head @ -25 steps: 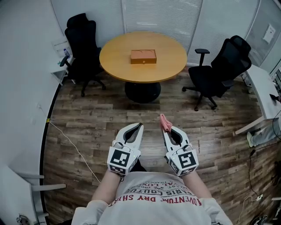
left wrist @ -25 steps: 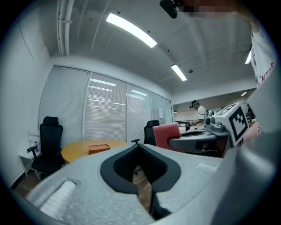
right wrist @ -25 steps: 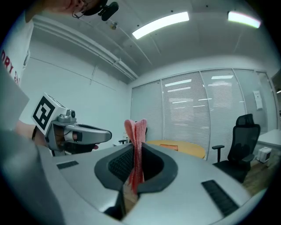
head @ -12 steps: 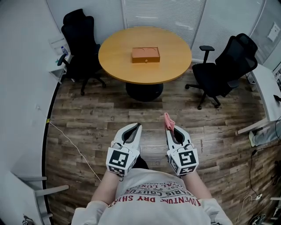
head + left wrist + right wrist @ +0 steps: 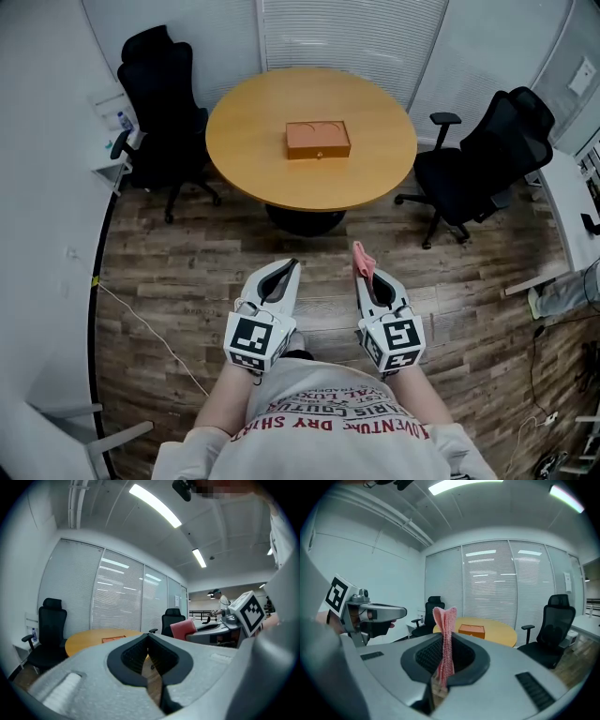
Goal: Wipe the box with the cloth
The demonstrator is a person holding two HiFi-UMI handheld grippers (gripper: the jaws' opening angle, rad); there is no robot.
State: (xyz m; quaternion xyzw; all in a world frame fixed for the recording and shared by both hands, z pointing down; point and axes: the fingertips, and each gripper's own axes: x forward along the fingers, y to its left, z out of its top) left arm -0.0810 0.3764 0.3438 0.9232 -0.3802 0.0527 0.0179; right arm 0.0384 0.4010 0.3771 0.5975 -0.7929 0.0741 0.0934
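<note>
An orange box lies flat near the middle of the round wooden table; it also shows far off in the right gripper view as the box. My right gripper is shut on a pink cloth, whose folded end sticks up past the jaw tips, seen close as the cloth. My left gripper is shut with nothing between its jaws. Both grippers are held side by side over the floor, well short of the table.
Black office chairs stand left and right of the table. A white shelf sits by the left wall, a white desk at the right edge. A cable runs across the wooden floor on the left.
The table and box have drawn a little nearer and lower in the head view as the person steps forward. Both grippers keep their pose, the cloth still held.
</note>
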